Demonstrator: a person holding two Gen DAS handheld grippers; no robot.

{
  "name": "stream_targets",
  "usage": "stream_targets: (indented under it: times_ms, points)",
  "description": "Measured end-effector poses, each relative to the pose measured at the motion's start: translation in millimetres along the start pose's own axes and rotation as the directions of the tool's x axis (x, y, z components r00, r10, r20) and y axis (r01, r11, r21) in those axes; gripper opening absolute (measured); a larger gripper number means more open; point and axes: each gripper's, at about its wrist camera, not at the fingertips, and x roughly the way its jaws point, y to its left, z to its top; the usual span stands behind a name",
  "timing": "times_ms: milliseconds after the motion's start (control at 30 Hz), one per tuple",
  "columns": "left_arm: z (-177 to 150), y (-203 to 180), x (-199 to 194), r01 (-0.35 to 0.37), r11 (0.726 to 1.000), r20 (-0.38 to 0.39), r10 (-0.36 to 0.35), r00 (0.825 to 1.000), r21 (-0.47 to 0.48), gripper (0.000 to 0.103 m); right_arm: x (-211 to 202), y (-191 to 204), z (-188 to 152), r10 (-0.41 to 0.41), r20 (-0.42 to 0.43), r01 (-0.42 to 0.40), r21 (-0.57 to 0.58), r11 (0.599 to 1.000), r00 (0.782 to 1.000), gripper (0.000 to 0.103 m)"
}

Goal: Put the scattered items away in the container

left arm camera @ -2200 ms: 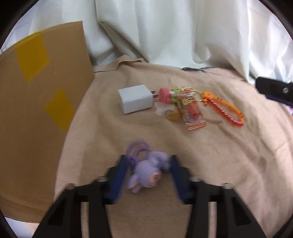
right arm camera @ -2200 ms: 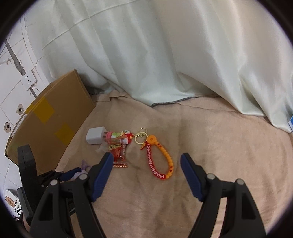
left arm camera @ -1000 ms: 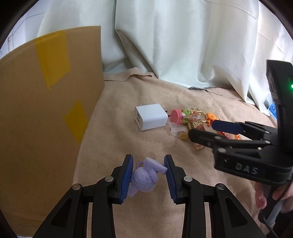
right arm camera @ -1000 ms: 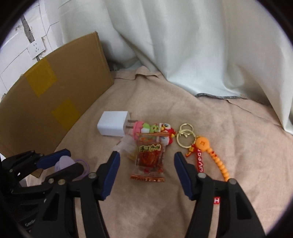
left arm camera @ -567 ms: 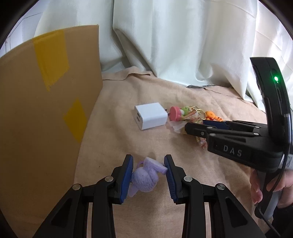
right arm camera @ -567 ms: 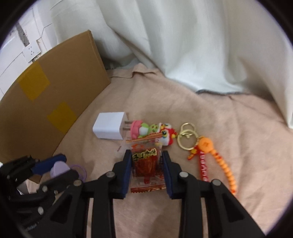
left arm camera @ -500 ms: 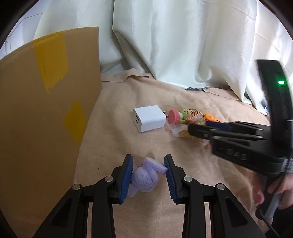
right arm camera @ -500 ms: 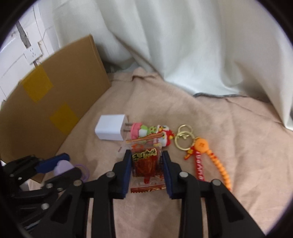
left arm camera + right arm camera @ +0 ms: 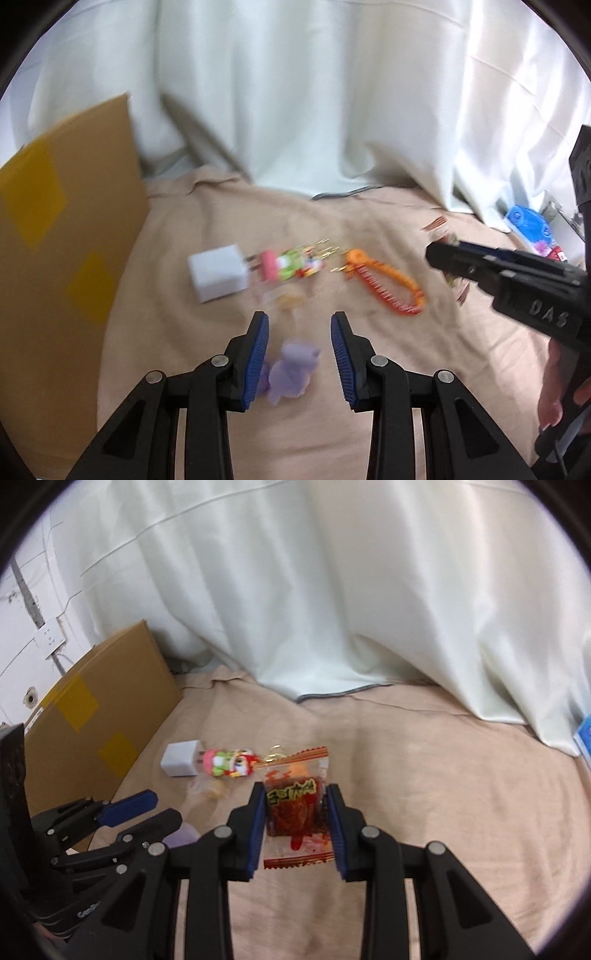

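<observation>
My left gripper [image 9: 298,332] is open, and the purple plush toy [image 9: 291,371] lies blurred and loose between and below its blue fingers, clear of the right one. In the right wrist view the right gripper [image 9: 295,792] is shut on a red snack packet [image 9: 293,814], held up off the beige cloth [image 9: 424,794]. From the left wrist view that right gripper [image 9: 448,254] hangs at the right. On the cloth lie a white charger [image 9: 218,273], a pink-green figure keychain [image 9: 286,264], an orange bead strap [image 9: 388,288] and a clear wrapped sweet [image 9: 284,299].
A cardboard box [image 9: 62,258] with yellow tape stands along the left edge of the cloth. White curtains [image 9: 332,609] hang behind. A blue package [image 9: 528,225] sits at the far right. A person's hand [image 9: 557,391] holds the right gripper's handle.
The purple toy has come free of my left gripper and dropped lower. The right gripper has lifted the snack packet off the cloth and swung right. Both views are higher.
</observation>
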Motion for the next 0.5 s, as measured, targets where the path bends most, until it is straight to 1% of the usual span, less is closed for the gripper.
stream_targets:
  times_ms: [167, 233, 267, 333, 500]
  points:
    - [9, -15, 2, 0.01, 1.0, 0.012, -0.01, 1.0, 0.012, 0.036, -16, -7, 0, -0.003, 0.017, 0.003, 0.014, 1.0, 1.0, 0.036]
    - [9, -15, 5, 0.005, 1.0, 0.001, -0.005, 1.0, 0.011, 0.036, -19, -9, 0, -0.001, 0.018, 0.001, 0.016, 1.0, 1.0, 0.036]
    - [7, -13, 5, -0.008, 1.0, 0.003, 0.008, 1.0, 0.013, 0.036, -20, -11, 0, 0.0, 0.018, 0.0, 0.016, 1.0, 1.0, 0.036]
    - [2, -6, 3, -0.054, 0.998, 0.009, 0.054, 0.999, 0.023, 0.036, -21, -13, -1, 0.008, 0.015, -0.008, 0.02, 1.0, 1.0, 0.036]
    - [-17, 21, 2, -0.117, 0.993, -0.043, 0.118, 0.992, 0.017, 0.037, -17, -13, -5, 0.013, 0.005, -0.013, 0.03, 0.999, 1.0, 0.036]
